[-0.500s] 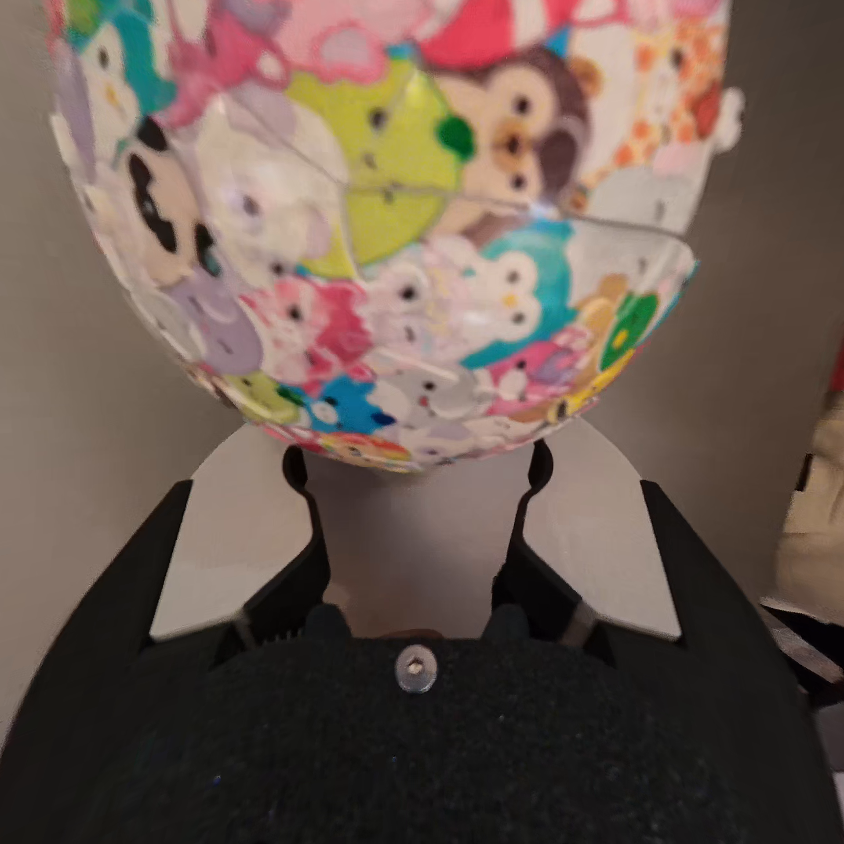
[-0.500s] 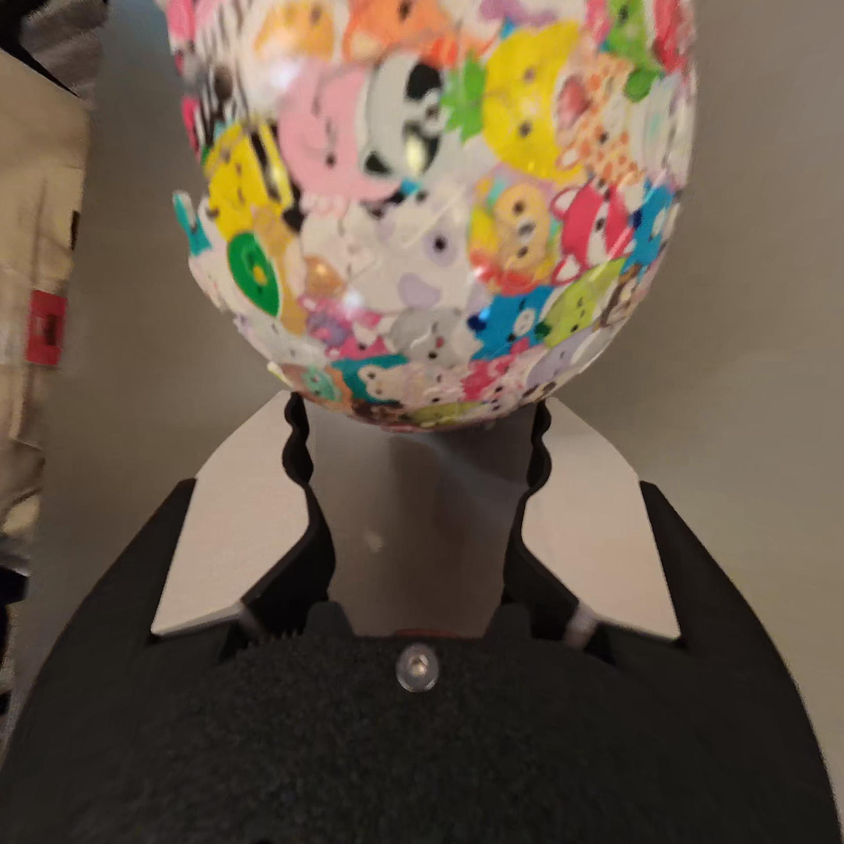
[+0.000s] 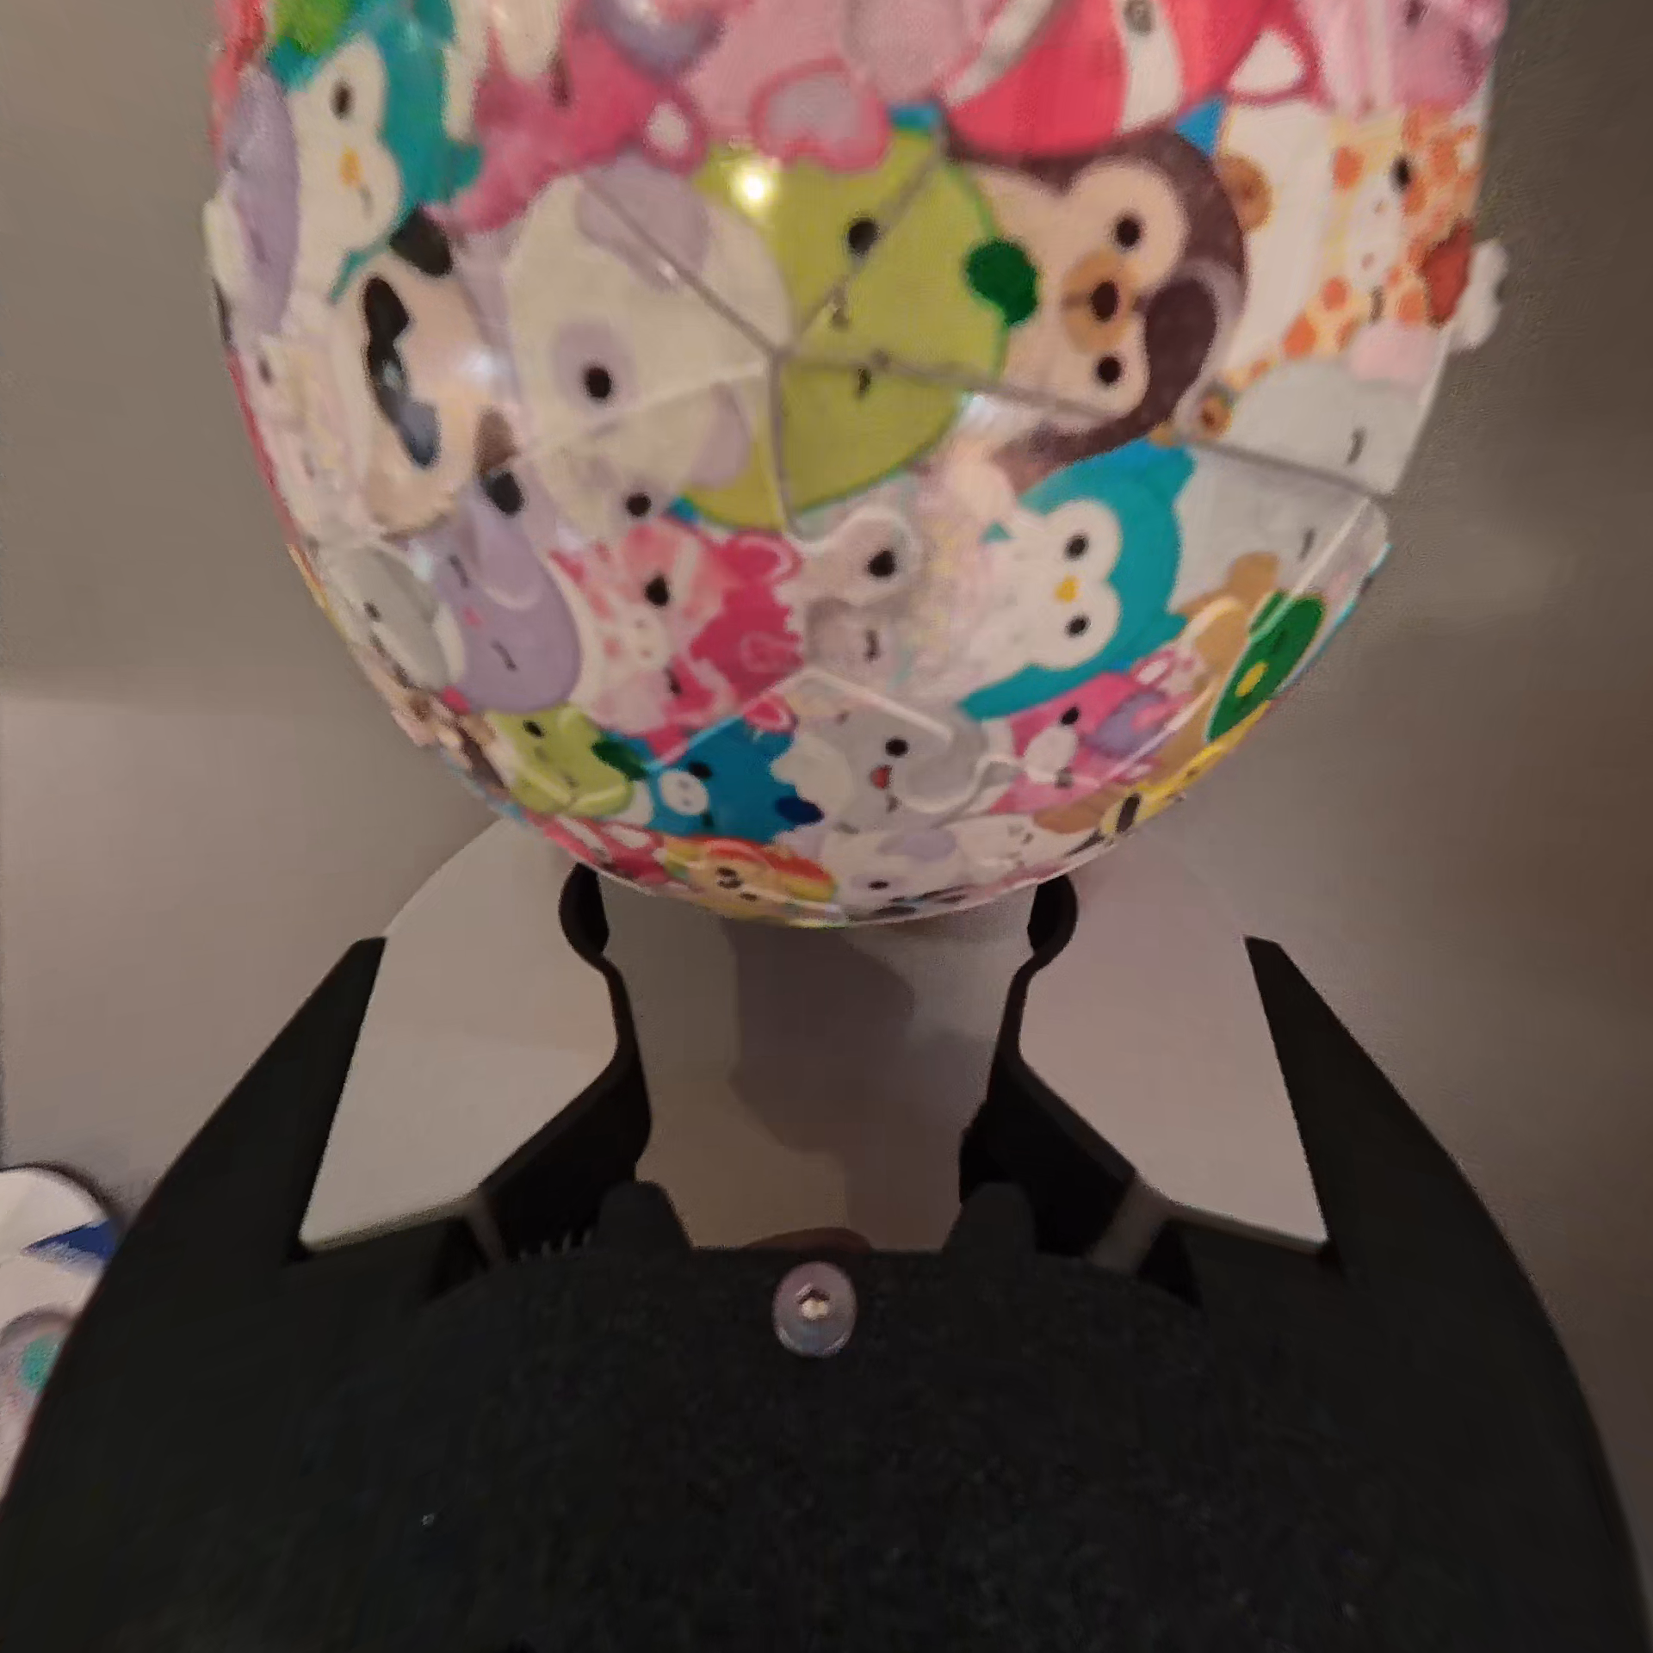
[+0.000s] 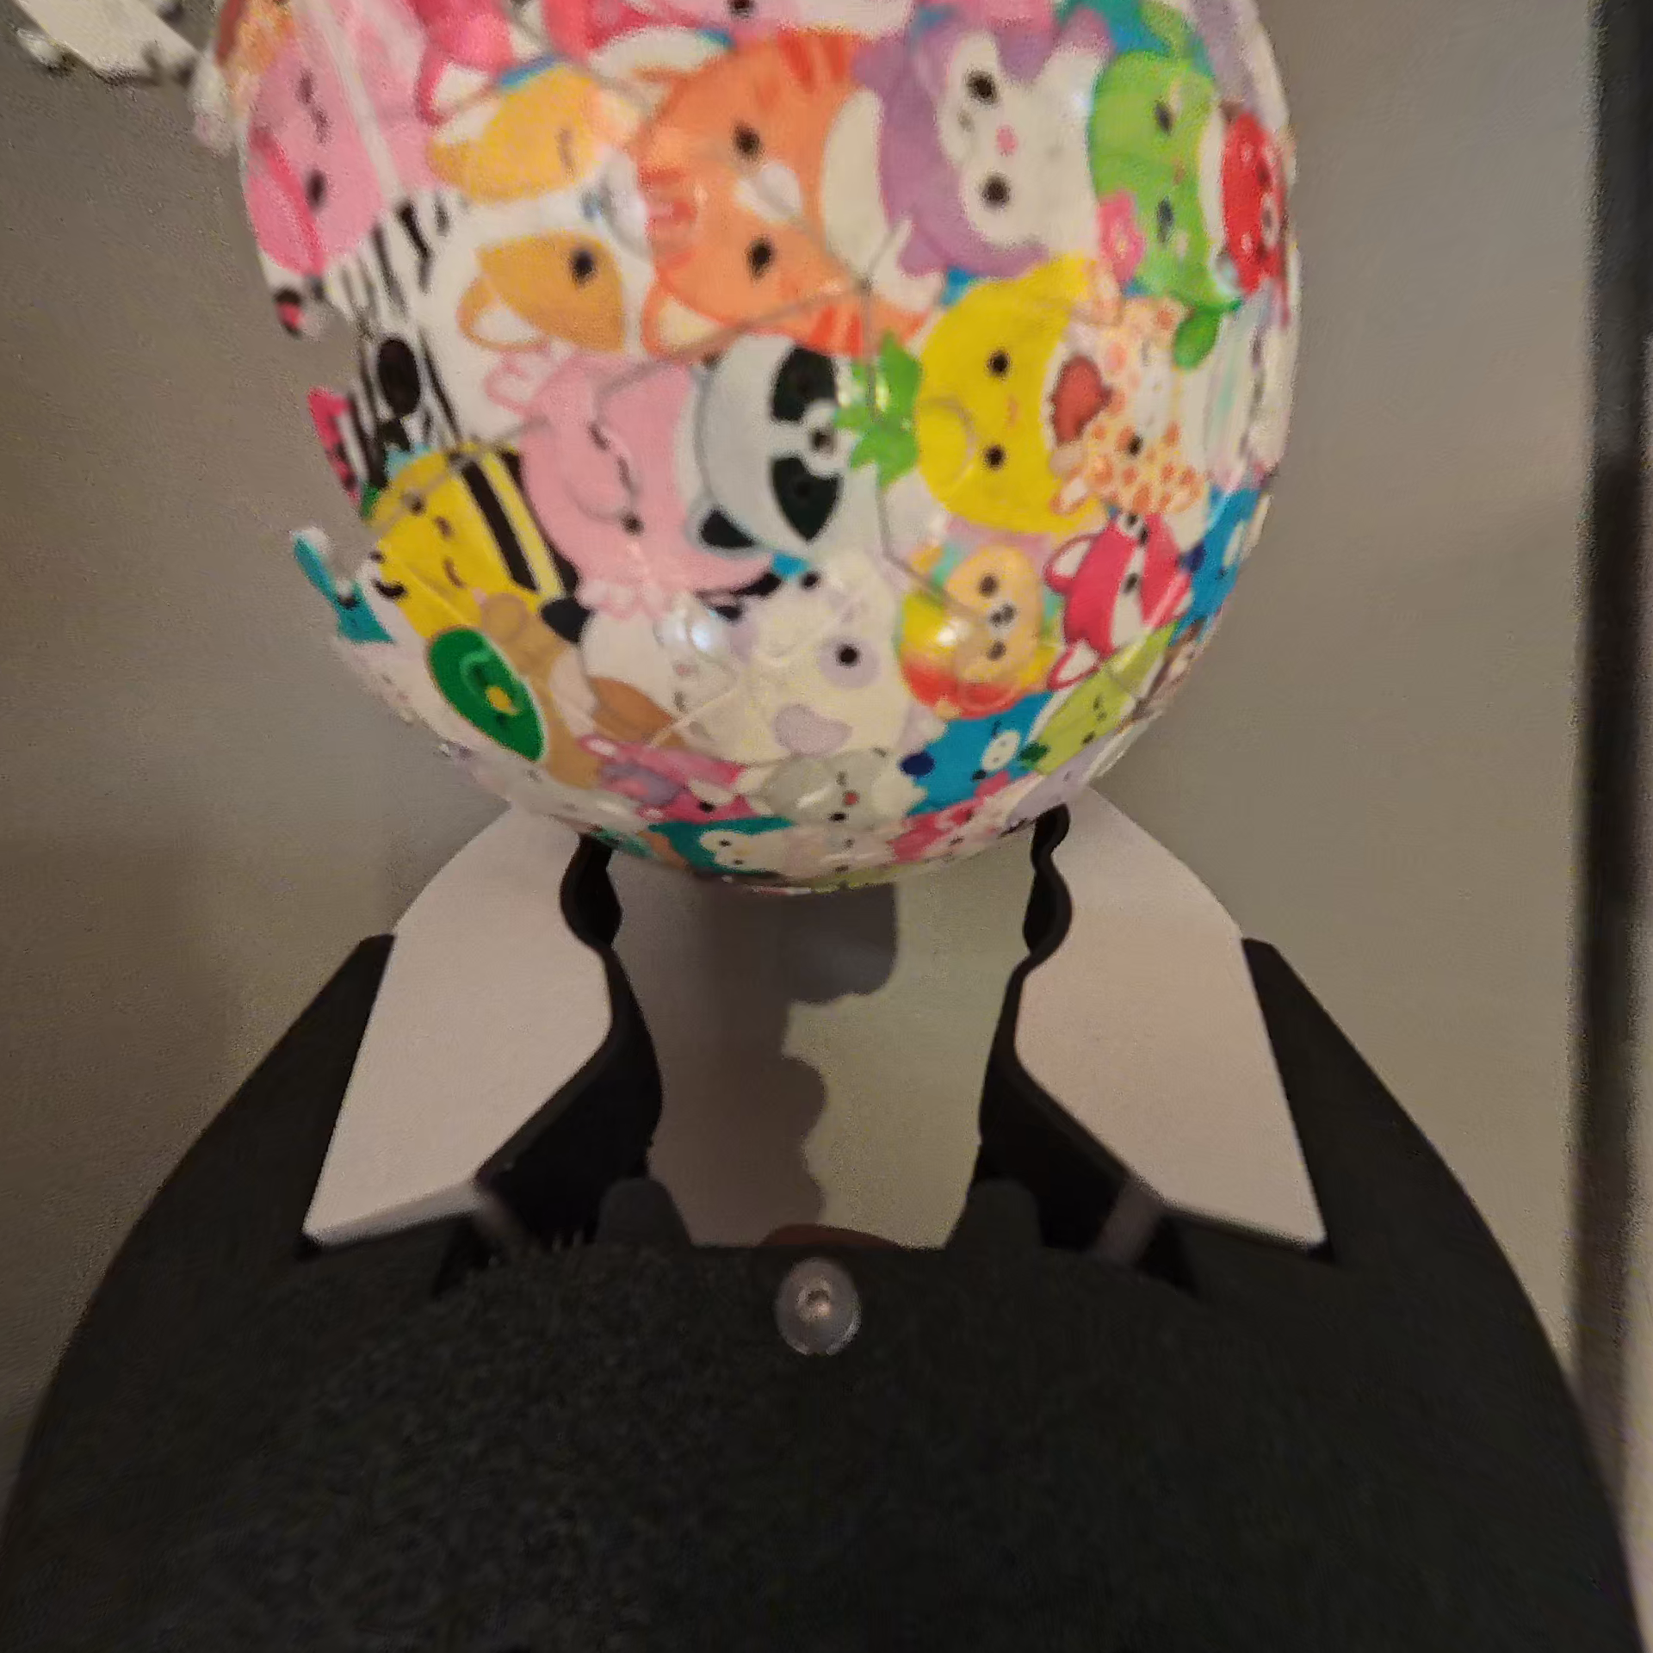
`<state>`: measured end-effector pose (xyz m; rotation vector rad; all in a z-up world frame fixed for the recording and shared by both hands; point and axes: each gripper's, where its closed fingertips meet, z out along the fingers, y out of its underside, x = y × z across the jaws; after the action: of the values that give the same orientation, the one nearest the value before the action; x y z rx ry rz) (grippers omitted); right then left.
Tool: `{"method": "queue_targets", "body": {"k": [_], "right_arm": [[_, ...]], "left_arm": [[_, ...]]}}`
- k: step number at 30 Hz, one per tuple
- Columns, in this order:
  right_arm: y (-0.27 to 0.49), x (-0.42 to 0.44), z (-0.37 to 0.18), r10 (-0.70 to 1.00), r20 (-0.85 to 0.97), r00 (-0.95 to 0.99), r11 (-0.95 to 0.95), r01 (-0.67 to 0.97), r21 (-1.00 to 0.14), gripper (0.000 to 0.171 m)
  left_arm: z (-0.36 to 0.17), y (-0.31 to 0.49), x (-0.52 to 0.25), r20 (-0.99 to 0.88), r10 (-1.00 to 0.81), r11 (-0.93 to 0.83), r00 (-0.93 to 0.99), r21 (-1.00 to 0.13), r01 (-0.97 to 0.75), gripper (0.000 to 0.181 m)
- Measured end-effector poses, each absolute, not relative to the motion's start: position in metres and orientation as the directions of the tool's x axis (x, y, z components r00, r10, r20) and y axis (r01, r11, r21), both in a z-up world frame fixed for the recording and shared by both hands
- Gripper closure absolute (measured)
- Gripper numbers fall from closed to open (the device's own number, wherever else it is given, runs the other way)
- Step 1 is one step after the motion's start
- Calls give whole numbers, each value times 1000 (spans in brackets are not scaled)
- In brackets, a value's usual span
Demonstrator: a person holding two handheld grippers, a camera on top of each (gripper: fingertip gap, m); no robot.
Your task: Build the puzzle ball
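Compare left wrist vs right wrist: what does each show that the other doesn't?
Left wrist only: a stepped open edge on the puzzle ball at its right side, and a white-and-blue object at the lower left. Right wrist only: a jagged unfinished edge at the ball's left, and a dark vertical strip along the right border. Both: the ball sits just ahead of open jaws, left gripper and right gripper.

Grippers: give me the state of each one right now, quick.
Left gripper: open, fingertips at the underside of the puzzle ball, not clamped on it.
Right gripper: open, fingertips likewise at the ball's underside.
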<state>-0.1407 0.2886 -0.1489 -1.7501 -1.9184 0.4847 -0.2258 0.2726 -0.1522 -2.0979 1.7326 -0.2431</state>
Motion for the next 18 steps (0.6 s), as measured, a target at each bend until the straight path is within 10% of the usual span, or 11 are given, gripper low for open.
{"method": "queue_targets", "body": {"k": [18], "right_arm": [[292,-134,-155,976,168,-139,200,880,-432,87]], "left_arm": [[-170,268,-227,-128,-952,-198,279,-440,-876,92]]}}
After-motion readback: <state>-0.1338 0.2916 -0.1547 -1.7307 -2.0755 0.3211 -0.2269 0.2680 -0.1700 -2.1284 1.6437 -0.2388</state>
